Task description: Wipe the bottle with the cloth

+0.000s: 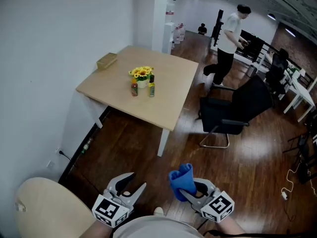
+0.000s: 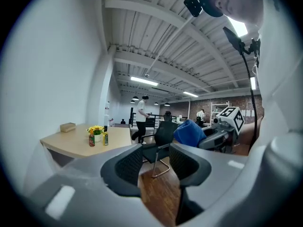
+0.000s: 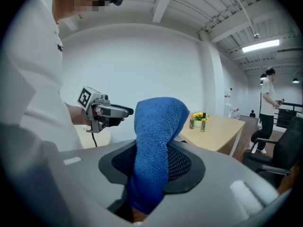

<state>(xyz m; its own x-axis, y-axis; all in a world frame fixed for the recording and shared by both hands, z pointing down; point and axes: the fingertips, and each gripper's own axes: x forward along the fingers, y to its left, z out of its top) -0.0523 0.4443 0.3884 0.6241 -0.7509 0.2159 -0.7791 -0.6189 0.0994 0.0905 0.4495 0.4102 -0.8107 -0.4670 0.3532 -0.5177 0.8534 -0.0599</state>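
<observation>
Two small bottles stand on the light wooden table (image 1: 168, 108) far ahead: a yellow-green one with a dark cap (image 1: 151, 87) and a reddish one (image 1: 134, 89), both beside a pot of yellow flowers (image 1: 142, 75). My right gripper (image 1: 187, 190) is shut on a blue cloth (image 1: 181, 180), which stands up folded between its jaws (image 3: 154, 145). My left gripper (image 1: 134, 183) is open, nothing between its fingers (image 2: 130, 167). Both grippers hang close to my body, well short of the table. The bottles also show small in the left gripper view (image 2: 105, 138) and right gripper view (image 3: 202, 123).
A cardboard box (image 1: 106, 61) lies at the table's far left corner. A black office chair (image 1: 237, 110) stands right of the table on the wooden floor. A person (image 1: 229, 38) stands farther back. A round pale tabletop (image 1: 44, 207) is at my lower left.
</observation>
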